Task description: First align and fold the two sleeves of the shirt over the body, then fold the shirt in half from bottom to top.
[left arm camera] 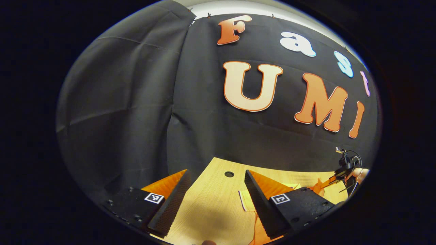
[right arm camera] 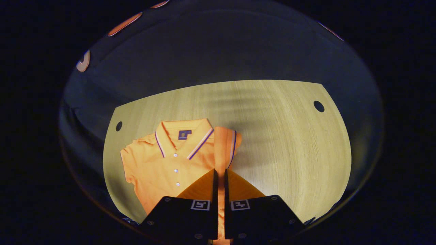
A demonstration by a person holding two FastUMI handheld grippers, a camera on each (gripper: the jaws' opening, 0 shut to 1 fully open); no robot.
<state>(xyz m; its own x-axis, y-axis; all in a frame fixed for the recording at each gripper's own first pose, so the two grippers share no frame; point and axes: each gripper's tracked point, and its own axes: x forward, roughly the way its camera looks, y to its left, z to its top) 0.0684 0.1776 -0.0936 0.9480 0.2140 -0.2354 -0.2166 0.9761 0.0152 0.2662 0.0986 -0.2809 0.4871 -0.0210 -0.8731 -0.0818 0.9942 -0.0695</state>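
At the bottom of the right gripper view, the right gripper (right arm camera: 220, 180) was clamped on a sleeve (right arm camera: 224, 149) of the orange shirt (right arm camera: 170, 163), both fingers pressing a narrow strip of fabric between them. The sleeve rose from the jaws and stood lifted over the shirt's right edge. The shirt (a polo with a striped collar and a buttoned placket) lay flat on the wooden table (right arm camera: 289, 136), left of centre, collar toward the far edge. In the left gripper view, the left gripper (left arm camera: 216, 200) was held above the table (left arm camera: 211, 204) with its fingers wide apart, gripping nothing. The right gripper (left arm camera: 344, 170) appeared at the far right there.
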